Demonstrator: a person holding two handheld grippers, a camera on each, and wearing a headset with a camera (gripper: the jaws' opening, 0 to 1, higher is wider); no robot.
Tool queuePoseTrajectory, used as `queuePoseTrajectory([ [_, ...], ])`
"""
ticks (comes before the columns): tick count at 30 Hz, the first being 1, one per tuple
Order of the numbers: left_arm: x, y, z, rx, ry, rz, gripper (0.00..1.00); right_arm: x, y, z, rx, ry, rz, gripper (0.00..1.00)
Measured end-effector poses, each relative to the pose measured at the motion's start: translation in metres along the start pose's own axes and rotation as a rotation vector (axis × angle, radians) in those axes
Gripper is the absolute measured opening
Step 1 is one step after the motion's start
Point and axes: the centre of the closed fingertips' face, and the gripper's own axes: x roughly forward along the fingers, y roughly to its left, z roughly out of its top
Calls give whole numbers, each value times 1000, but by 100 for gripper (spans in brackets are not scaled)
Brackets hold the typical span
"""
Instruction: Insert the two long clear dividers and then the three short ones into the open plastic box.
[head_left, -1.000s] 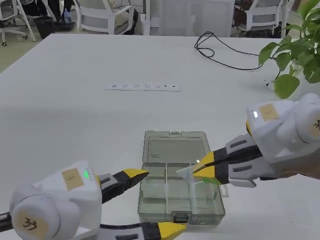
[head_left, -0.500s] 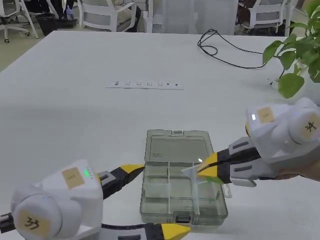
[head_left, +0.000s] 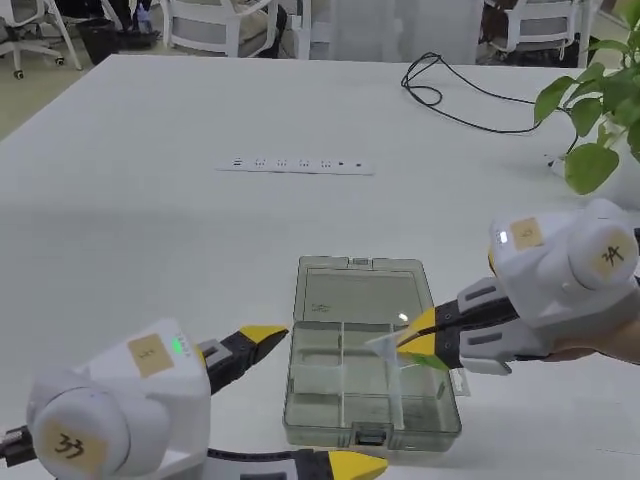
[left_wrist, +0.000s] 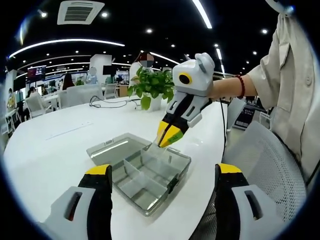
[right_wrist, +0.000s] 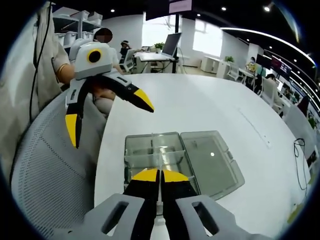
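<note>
Firstly, box (head_left: 320, 400): was laid open on the white table (head_left: 150, 230), with the lid (head_left: 355, 290) flat on the far side and clear partitions (head_left: 343, 375) stood inside.
Right gripper (head_left: 400, 342): was clamped on a clear divider (head_left: 392, 378), jaws pressed together above the box's right half.
Divider: was held tilted, lower end down inside the box; whether it was seated could not be told.
Left gripper (left_wrist: 163, 170): was spread wide with nothing gripped, near the box's front left corner.

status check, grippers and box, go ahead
Right gripper shut on clear divider, over the open plastic box. Left gripper open at the box's near-left corner. Some dividers already seated. No obstruction seen.
</note>
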Motion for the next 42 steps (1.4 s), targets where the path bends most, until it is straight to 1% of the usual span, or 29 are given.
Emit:
queuePoseTrajectory([
  [2, 0, 0, -1, 2, 5, 3, 86, 1, -1, -1, -4, 5, -1, 2],
  [9, 0, 1, -1, -2, -1, 5, 86, 3, 0, -1, -3, 16, 8, 2],
  [13, 0, 1, 0, -3, -6, 6, 86, 6, 0, 0, 0, 37, 23, 2],
  [18, 0, 1, 1, -3, -9, 7, 86, 11, 2, 3, -37, 75, 45, 2],
  [26, -1, 3, 0, 1, -7, 11, 86, 18, 5, 4, -74, 88, 70, 2],
  [29, -1, 4, 1, -2, -13, 12, 86, 20, 6, 5, -92, 97, 77, 2],
  [33, -1, 3, -1, 1, -7, 9, 85, 24, 6, 5, -94, 103, 84, 2],
  [42, 0, 4, 1, 1, -11, 9, 85, 31, 7, 4, -108, 116, 98, 2],
])
